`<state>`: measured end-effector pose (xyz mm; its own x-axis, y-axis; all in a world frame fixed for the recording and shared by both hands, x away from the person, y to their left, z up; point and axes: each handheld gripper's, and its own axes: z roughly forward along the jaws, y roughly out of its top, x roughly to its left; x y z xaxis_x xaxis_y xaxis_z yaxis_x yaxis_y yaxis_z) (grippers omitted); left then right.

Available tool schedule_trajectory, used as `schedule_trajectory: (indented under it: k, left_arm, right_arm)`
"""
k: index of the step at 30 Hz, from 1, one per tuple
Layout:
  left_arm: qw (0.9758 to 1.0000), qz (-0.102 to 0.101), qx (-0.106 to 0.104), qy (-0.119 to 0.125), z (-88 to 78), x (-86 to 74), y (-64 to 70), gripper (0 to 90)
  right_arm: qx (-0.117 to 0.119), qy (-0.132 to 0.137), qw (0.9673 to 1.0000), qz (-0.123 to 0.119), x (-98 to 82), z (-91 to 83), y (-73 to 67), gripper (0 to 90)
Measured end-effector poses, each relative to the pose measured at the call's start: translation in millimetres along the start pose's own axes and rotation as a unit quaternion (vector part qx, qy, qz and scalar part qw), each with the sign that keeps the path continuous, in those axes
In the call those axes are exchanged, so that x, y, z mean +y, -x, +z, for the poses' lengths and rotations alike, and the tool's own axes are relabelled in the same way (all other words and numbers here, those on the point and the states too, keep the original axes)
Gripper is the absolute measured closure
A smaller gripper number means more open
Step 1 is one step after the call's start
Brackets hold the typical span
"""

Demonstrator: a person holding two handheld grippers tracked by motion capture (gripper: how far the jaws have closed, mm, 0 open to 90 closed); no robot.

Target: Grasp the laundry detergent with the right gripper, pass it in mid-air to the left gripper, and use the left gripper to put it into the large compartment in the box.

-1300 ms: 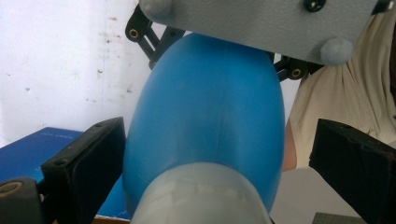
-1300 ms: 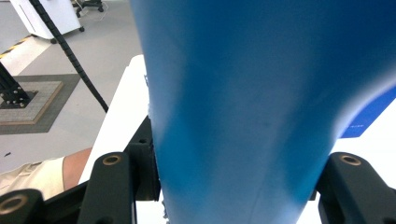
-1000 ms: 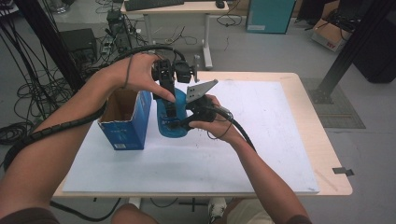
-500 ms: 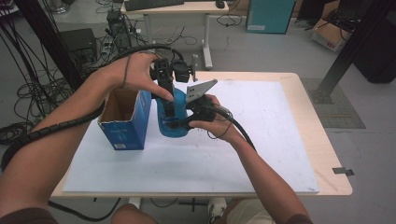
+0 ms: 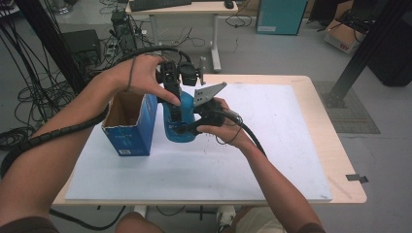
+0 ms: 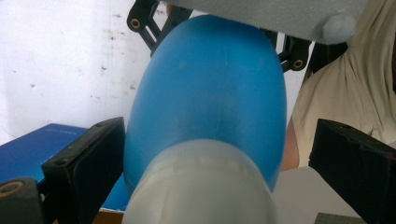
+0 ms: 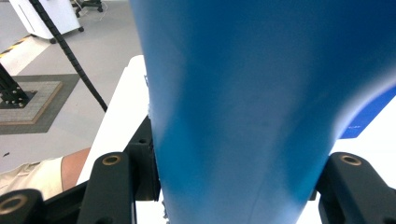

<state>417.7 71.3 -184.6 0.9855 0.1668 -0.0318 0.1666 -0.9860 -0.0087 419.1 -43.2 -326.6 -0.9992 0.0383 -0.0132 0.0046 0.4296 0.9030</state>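
White board [image 5: 252,145] covered most of the table [image 5: 335,160], leaving a strip of pale wood bare along the right and far edges. On that board you had the bottle [image 5: 179,127] standing upright near the far left part, just beside the open blue box [image 5: 131,127], whose top flaps stood up.

Your right gripper [image 5: 194,124] came in level from the right, its jaws closed on the bottle's lower body; the right gripper view had the blue wall [image 7: 261,102] pressed between both jaws. Your left gripper [image 5: 175,94] pointed down over the bottle's top. Its jaws straddled the pale cap [image 6: 201,186] and shoulder with a gap on the right side, so they were open, not clamping.

Grey floor [image 5: 291,53] lay beyond the table, with a second desk [image 5: 194,7], a teal cabinet [image 5: 279,17], a cardboard box [image 5: 345,36] and tangled cables [image 5: 29,97] at the left.
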Motion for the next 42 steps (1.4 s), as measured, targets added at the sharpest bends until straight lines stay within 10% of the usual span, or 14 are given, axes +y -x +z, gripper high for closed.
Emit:
schedule_trajectory:
  k: [42]
  left_arm:
    - [0.9999,-0.005,0.006,-0.007,-0.8,-2.1,-0.2,5.2]
  right_arm:
    - [-0.001,-0.005,1.0000,-0.001,-0.4,1.6,0.5,42.6]
